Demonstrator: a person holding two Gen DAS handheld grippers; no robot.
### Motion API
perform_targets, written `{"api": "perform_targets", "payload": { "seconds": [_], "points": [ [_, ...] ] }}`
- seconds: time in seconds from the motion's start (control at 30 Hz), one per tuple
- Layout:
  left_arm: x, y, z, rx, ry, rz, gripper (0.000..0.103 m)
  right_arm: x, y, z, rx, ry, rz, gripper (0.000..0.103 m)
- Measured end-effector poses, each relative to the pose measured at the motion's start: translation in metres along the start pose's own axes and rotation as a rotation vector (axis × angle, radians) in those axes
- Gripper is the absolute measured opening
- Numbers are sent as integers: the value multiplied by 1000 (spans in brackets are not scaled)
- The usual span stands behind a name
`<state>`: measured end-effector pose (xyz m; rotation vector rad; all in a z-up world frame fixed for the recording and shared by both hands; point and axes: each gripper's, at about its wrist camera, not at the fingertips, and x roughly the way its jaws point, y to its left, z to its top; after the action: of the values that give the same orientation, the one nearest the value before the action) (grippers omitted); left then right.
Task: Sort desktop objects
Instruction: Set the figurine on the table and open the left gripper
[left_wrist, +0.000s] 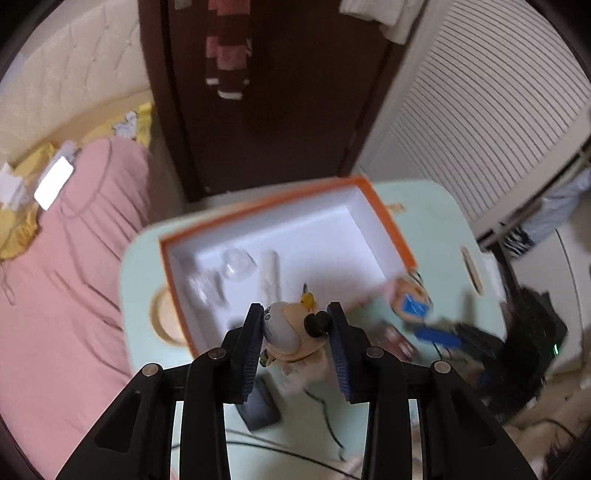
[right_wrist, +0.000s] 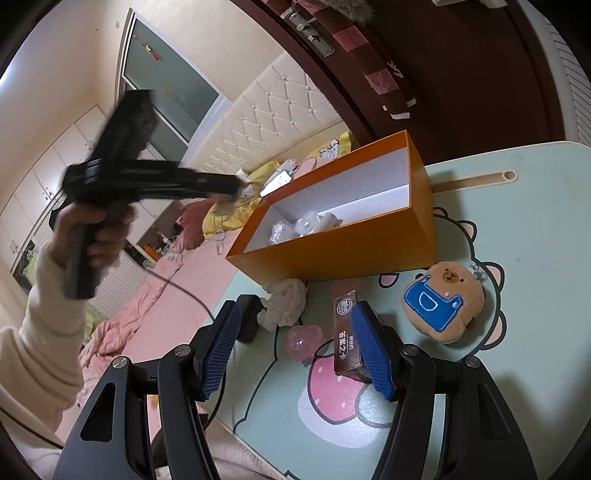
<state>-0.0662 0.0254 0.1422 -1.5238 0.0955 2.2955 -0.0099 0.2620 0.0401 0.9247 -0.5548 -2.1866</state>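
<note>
Left hand-held gripper (left_wrist: 295, 332): closed on small cream toy figure with grey helmet (left_wrist: 291, 332), raised over near edge of orange cardboard box with white inside (left_wrist: 384, 214).
Right hand-held gripper (right_wrist: 295, 347): half open, holds nothing; brown card box (right_wrist: 347, 332) touches its right pad.
Table (right_wrist: 535, 236): mint green, carries box.
Risk: narrow grip on round head, figure could slip and fall outside box.
</note>
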Motion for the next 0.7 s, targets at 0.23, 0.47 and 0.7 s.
{"api": "perform_targets", "payload": {
  "seconds": [0.23,0.47,0.7],
  "points": [
    [45,-10,-68,-22,122,-71,33,-1,-1,0,7,-8,-9,64],
    [76,-9,-103,-68,128,-34,33,2,-2,0,13,-5,-10,64],
    [50,-4,-118,-125,-207,9,82,4,-1,1,-5,5,-31,64]
  ]
}}
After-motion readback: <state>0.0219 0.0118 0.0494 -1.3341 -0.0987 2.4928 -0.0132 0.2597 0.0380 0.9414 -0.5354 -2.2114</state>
